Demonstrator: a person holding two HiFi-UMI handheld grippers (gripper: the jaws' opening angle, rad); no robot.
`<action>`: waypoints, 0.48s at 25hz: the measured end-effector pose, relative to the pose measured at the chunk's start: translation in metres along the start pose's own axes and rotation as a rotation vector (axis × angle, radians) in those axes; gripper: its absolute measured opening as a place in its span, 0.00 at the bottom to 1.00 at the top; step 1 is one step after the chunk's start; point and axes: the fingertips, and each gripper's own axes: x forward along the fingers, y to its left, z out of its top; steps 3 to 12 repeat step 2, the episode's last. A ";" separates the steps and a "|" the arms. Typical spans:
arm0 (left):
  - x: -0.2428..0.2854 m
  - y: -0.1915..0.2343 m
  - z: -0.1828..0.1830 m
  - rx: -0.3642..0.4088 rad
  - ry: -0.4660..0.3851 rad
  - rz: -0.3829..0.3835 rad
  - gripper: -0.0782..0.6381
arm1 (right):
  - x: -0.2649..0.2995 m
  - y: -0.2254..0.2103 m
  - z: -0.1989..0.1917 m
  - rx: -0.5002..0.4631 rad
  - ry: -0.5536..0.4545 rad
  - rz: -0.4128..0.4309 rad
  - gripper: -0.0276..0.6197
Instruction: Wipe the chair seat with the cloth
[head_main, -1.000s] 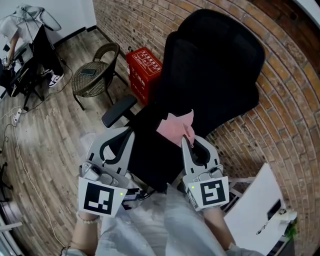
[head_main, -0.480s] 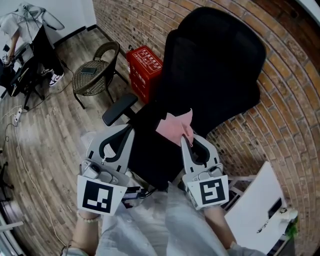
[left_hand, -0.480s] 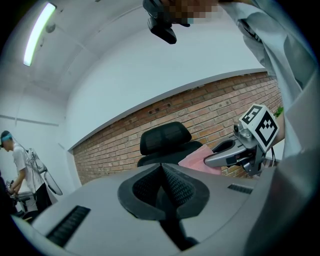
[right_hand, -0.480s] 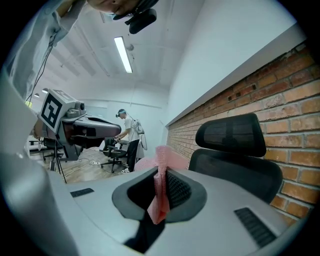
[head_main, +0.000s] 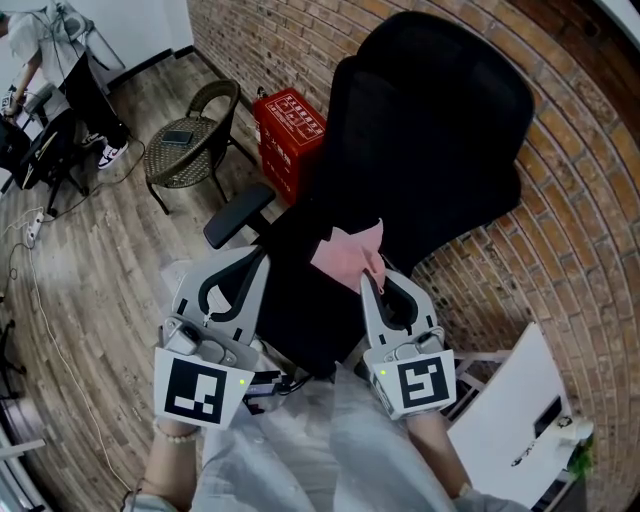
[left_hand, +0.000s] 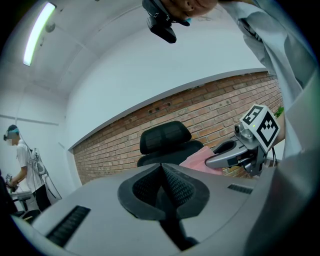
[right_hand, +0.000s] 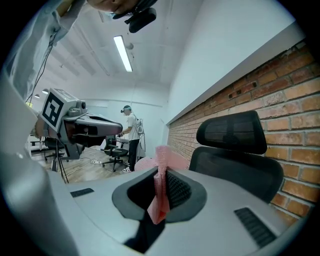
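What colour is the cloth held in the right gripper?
Pink. The cloth shows best in the right gripper view.

floor (head_main: 95, 265): wood planks | standing on it: black office chair (head_main: 430, 130), wicker chair (head_main: 178, 160), red box (head_main: 290, 125)

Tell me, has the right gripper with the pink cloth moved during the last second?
No, not visibly. In the head view the right gripper, shut on the pink cloth, sits at the same spot against the black chair and the red box.

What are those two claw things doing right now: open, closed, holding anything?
The left gripper: closed, holding nothing.
The right gripper: closed on the pink cloth.
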 end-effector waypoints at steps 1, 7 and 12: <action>0.001 0.000 0.000 -0.001 -0.001 0.000 0.13 | 0.000 0.000 -0.001 0.001 0.003 0.001 0.13; 0.002 -0.001 -0.001 -0.002 -0.002 0.000 0.13 | 0.000 -0.001 -0.003 0.002 0.007 0.002 0.13; 0.002 -0.001 -0.001 -0.002 -0.002 0.000 0.13 | 0.000 -0.001 -0.003 0.002 0.007 0.002 0.13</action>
